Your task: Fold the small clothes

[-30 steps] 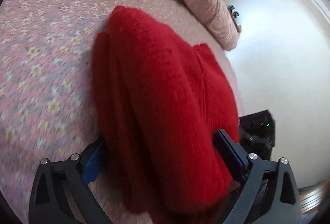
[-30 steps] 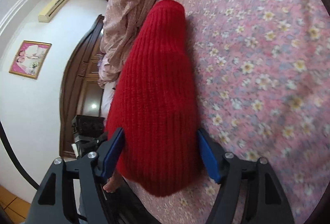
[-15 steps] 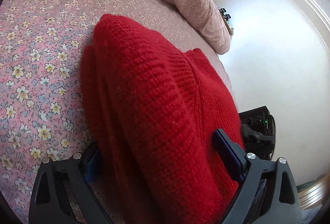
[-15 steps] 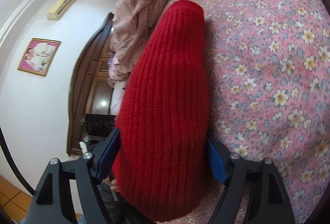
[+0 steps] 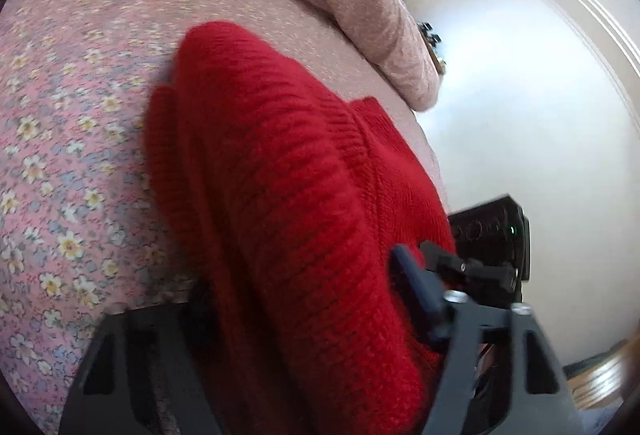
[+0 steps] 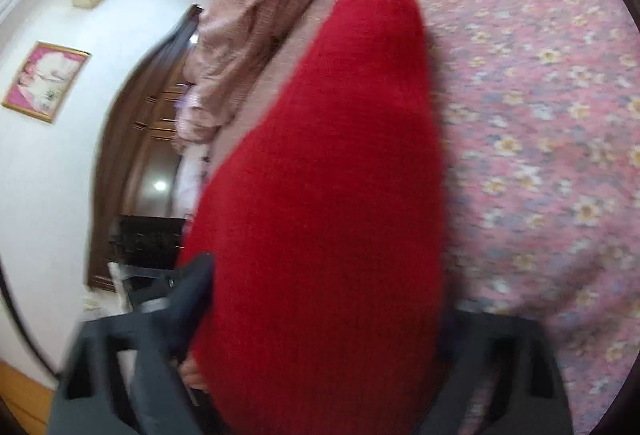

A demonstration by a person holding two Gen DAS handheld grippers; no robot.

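Now your left tool [image 5: 308,311] and right tool [image 6: 324,299], jaws apparently clamped on the red sweater [image 5: 280,195], have swung its fold along the bed [image 5: 60,155].

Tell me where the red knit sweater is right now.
The red knit sweater fills the centre of both wrist views, bunched on the floral bedsheet and clamped in the left gripper and right gripper.
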